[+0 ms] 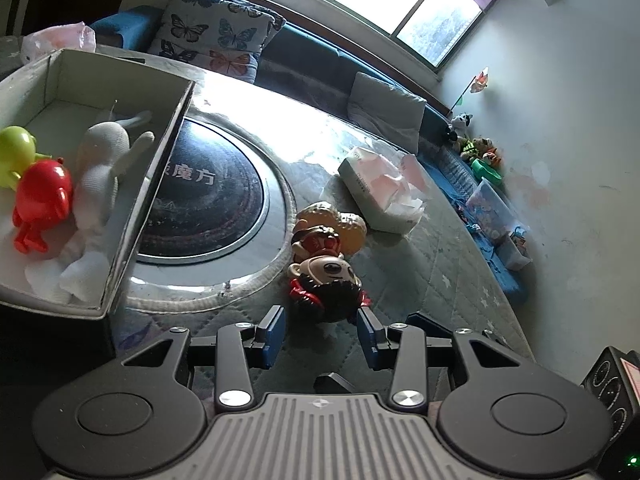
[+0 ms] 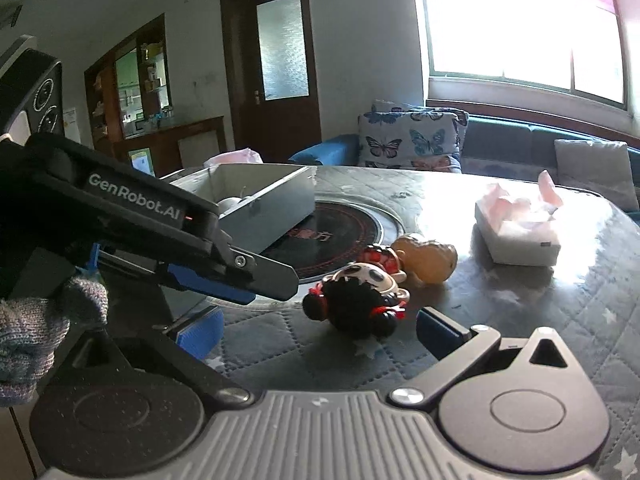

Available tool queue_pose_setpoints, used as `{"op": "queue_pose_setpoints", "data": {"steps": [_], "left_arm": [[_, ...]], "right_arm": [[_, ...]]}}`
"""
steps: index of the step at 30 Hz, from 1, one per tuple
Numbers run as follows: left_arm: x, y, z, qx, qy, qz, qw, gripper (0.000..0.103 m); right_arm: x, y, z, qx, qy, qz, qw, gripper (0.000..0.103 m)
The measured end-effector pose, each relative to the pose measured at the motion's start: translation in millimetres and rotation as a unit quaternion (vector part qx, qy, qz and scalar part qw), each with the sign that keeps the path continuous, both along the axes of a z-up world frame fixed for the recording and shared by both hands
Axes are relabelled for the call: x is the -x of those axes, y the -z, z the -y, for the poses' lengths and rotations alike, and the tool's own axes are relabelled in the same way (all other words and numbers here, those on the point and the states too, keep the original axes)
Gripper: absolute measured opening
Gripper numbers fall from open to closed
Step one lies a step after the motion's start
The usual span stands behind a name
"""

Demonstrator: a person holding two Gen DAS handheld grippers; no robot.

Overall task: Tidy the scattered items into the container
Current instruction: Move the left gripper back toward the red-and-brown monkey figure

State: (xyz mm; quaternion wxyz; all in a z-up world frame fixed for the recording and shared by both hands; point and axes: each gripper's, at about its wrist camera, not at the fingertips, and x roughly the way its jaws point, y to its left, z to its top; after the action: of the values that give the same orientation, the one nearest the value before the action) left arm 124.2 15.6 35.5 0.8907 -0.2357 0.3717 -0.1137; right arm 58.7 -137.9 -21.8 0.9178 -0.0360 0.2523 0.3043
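Observation:
A doll with black hair and red bows (image 1: pixel 326 280) lies on the quilted table cover, just ahead of my open, empty left gripper (image 1: pixel 322 338). A tan peanut-shaped toy (image 1: pixel 340 226) lies right behind it. The open grey box (image 1: pixel 168 136) at the left holds a green figure (image 1: pixel 14 156), a red figure (image 1: pixel 42 200) and a white knitted doll (image 1: pixel 102 168). In the right wrist view the doll (image 2: pixel 360 300) and peanut toy (image 2: pixel 430 256) lie ahead of my open, empty right gripper (image 2: pixel 316 334). The left gripper (image 2: pixel 224 280) reaches in from the left, and the box (image 2: pixel 272 200) stands behind it.
A round black induction plate (image 1: pixel 216 208) is set into the table beside the box. A tissue pack (image 1: pixel 380 188) lies beyond the toys. A sofa with butterfly cushions (image 1: pixel 216 32) runs behind the table, with soft toys (image 1: pixel 476 148) and bins at the right.

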Motion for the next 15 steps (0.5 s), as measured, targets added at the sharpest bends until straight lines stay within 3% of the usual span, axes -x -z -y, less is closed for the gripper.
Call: {"op": "queue_pose_setpoints", "data": {"steps": [15], "left_arm": [[-27,15,-9,0.069,-0.027,-0.022,0.997,0.042]], "right_arm": [[-31,12,-5,-0.013,-0.002,-0.037,0.999,0.103]]}}
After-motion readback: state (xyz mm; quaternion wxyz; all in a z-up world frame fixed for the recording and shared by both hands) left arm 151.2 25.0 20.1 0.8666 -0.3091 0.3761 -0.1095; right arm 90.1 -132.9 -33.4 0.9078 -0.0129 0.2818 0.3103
